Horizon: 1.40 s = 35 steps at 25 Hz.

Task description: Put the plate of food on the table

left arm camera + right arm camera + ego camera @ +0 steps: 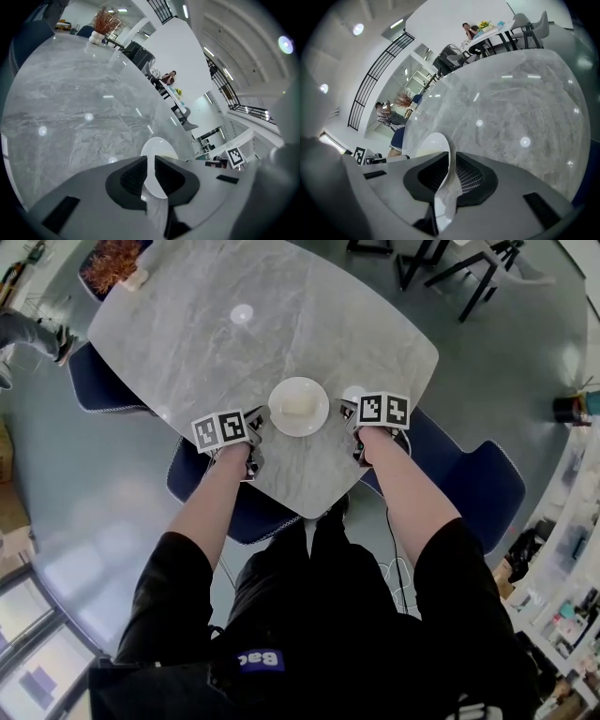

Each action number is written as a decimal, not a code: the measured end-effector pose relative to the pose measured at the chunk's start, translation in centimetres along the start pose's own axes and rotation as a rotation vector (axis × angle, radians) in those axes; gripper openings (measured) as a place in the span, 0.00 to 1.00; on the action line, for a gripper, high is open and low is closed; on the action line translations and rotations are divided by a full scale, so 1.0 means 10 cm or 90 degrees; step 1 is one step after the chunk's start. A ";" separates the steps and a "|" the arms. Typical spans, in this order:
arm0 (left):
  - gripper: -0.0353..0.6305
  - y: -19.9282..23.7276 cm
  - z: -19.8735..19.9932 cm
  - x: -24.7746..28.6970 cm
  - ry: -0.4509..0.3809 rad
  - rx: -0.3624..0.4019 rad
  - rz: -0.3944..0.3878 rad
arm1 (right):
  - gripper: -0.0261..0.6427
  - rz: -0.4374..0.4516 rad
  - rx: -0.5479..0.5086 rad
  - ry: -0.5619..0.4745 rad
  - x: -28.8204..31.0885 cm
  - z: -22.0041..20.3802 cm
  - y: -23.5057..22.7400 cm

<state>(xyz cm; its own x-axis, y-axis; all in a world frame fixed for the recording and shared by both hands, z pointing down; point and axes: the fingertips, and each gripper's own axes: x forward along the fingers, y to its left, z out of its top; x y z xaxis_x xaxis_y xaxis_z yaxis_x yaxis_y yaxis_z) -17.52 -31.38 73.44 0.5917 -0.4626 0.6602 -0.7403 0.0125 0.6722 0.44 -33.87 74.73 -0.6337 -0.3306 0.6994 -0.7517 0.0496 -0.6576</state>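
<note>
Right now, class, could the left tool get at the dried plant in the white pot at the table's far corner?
Probably not. The left tool is shut on the plate, as is the right tool, and the dried plant stands at the far corner, across the whole table.

Blue chairs [469, 486], reddish dried plant [111, 262]

Grey marble tbl [216, 343] w/ plate [298, 406], potted plant [112, 263].

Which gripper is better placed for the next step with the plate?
Neither alone: left gripper and right gripper clamp opposite rims of the plate over the table, so both likely lower together.
</note>
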 end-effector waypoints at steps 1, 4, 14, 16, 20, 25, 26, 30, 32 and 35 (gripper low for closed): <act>0.11 -0.05 0.01 -0.02 -0.008 0.010 -0.002 | 0.09 -0.006 -0.008 -0.012 -0.02 0.00 0.01; 0.11 -0.21 -0.01 -0.08 -0.025 0.046 -0.005 | 0.09 -0.022 -0.041 -0.043 -0.12 -0.05 0.06; 0.11 -0.78 -0.38 -0.37 -0.039 0.146 -0.035 | 0.09 -0.026 -0.178 -0.106 -0.57 -0.41 0.36; 0.11 -0.93 -0.45 -0.48 -0.038 0.170 -0.046 | 0.09 -0.016 -0.210 -0.101 -0.63 -0.55 0.41; 0.11 -1.19 -0.56 -0.75 -0.047 0.231 -0.066 | 0.09 0.004 -0.296 -0.110 -0.83 -0.75 0.63; 0.11 -1.48 -0.71 -1.10 -0.058 0.295 -0.083 | 0.09 0.041 -0.366 -0.125 -1.18 -0.95 0.96; 0.11 -1.53 -0.76 -1.16 -0.058 0.308 -0.086 | 0.09 0.050 -0.374 -0.126 -1.26 -1.00 1.04; 0.11 -1.71 -0.89 -1.39 -0.071 0.344 -0.092 | 0.09 0.082 -0.406 -0.138 -1.51 -1.17 1.28; 0.11 -1.79 -0.93 -1.49 -0.083 0.351 -0.094 | 0.09 0.098 -0.420 -0.141 -1.63 -1.26 1.39; 0.11 -1.96 -1.03 -1.62 -0.091 0.370 -0.107 | 0.09 0.121 -0.429 -0.148 -1.82 -1.39 1.51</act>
<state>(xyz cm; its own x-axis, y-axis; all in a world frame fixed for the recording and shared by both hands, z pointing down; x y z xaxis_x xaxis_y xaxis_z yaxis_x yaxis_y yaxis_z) -9.30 -14.94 52.98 0.6968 -0.5305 0.4827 -0.7169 -0.5369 0.4448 -1.88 -14.00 55.97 -0.7652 -0.4462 0.4641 -0.6296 0.6691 -0.3948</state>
